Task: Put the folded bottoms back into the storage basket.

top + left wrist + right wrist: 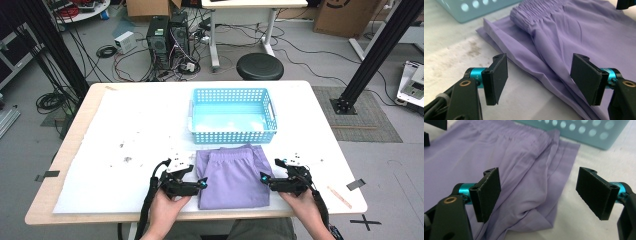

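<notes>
No brand, label or legible writing shows on anything on the tabletop; the marks on the cardboard boxes on the floor beyond it are too small to read.

Taking the blue perforated plastic basket as the landmark: the folded purple shorts lie flat on the white covering just in front of the basket, on the person's side, their elastic waistband bunched at the end nearest the basket. Whether cloth and basket actually touch is hard to tell.

The left hand-held gripper sits in front of the basket and to its left, at the left edge of the shorts. In the left gripper view its jaws stand wide apart, with the layered edge of the fabric running between them, not pinched. The right hand-held gripper sits in front of the basket's right end, at the right edge of the shorts. In the right gripper view its jaws are likewise spread, one over the cloth, the other over bare covering, with the folded corner between them.

The person's hands are cut off at the bottom of the high view. Dark specks stain the covering left of the basket.
</notes>
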A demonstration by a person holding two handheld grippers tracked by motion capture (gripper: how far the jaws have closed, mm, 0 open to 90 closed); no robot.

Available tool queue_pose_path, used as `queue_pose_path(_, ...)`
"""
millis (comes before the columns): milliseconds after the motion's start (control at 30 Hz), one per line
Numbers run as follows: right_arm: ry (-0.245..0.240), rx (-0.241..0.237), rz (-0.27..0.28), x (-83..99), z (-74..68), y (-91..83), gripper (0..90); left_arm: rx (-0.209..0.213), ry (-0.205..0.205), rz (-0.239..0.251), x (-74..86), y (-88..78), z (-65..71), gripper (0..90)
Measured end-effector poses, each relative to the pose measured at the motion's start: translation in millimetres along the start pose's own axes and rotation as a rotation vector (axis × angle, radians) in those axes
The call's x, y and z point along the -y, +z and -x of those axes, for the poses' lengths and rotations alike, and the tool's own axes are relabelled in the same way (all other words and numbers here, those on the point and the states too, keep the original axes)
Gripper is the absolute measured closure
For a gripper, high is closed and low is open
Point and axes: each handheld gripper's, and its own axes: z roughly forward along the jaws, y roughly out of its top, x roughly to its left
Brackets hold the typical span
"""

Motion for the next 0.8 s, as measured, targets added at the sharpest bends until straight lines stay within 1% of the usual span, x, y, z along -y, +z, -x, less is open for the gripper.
queue_pose_path(33, -0.002, -0.004, -0.019, -0.3, -2.0, 1.6, 20.2, -0.002, 0.006, -0.004, -0.1, 0.5, 1.2, 30.2)
queue_pose_path(100, -0.011, -0.005, -0.040, -0.6, -6.8, 3.9, 20.3, -0.009, 0.021, -0.010, -0.2, 2.6, 4.2, 30.2)
queue_pose_path(133, -0.011, 0.005, -0.057, -1.0, -9.6, 5.0, 20.3, -0.011, 0.026, -0.020, -0.1, 3.2, 4.7, 30.2)
queue_pose_path(167, -0.020, 0.008, -0.065, -1.1, -11.5, 7.0, 20.3, -0.014, 0.030, -0.026, -0.1, 3.7, 4.8, 30.2)
queue_pose_path(200, -0.013, 0.017, -0.085, -1.2, -13.6, 7.3, 20.4, -0.020, 0.029, -0.033, 0.1, 4.3, 4.9, 30.2)
queue_pose_path(233, -0.029, 0.030, -0.096, -1.3, -14.0, 8.2, 20.5, -0.023, 0.028, -0.039, 0.2, 4.5, 4.4, 30.2)
queue_pose_path(333, 0.003, 0.046, -0.139, -1.3, -12.9, 9.9, 20.6, -0.034, 0.015, -0.044, 0.4, 3.8, 1.5, 30.2)
queue_pose_path(367, 0.024, 0.049, -0.149, -1.3, -10.7, 9.8, 20.6, -0.037, 0.016, -0.045, 0.3, 3.3, 0.7, 30.2)
queue_pose_path(433, 0.047, 0.040, -0.133, -1.5, -7.3, 7.9, 20.6, -0.038, 0.010, -0.043, 0.2, 2.8, -0.5, 30.2)
queue_pose_path(533, 0.068, 0.033, -0.057, -4.6, -5.4, -1.5, 20.6, -0.037, 0.002, -0.038, 0.1, 2.7, -0.4, 30.2)
queue_pose_path(600, 0.084, 0.007, -0.015, -6.7, -7.1, -6.3, 20.5, -0.035, 0.007, -0.042, 0.0, 2.8, 0.2, 30.2)
queue_pose_path(633, 0.084, -0.001, -0.014, -7.2, -9.5, -6.3, 20.5, -0.033, 0.004, -0.044, 0.1, 3.2, 0.5, 30.2)
queue_pose_path(667, 0.078, -0.009, -0.026, -6.9, -11.1, -4.4, 20.6, -0.035, 0.005, -0.046, 0.2, 3.6, 0.7, 30.2)
queue_pose_path(700, 0.080, -0.013, -0.040, -6.5, -12.9, -2.6, 20.6, -0.034, 0.004, -0.049, 0.2, 4.1, 1.1, 30.2)
queue_pose_path(733, 0.069, -0.013, -0.059, -6.2, -14.7, 0.3, 20.5, -0.036, 0.005, -0.054, 0.3, 4.6, 1.2, 30.2)
queue_pose_path(800, 0.035, 0.020, -0.098, -5.4, -18.2, 5.9, 20.5, -0.039, 0.008, -0.073, 0.6, 5.4, 1.2, 30.2)
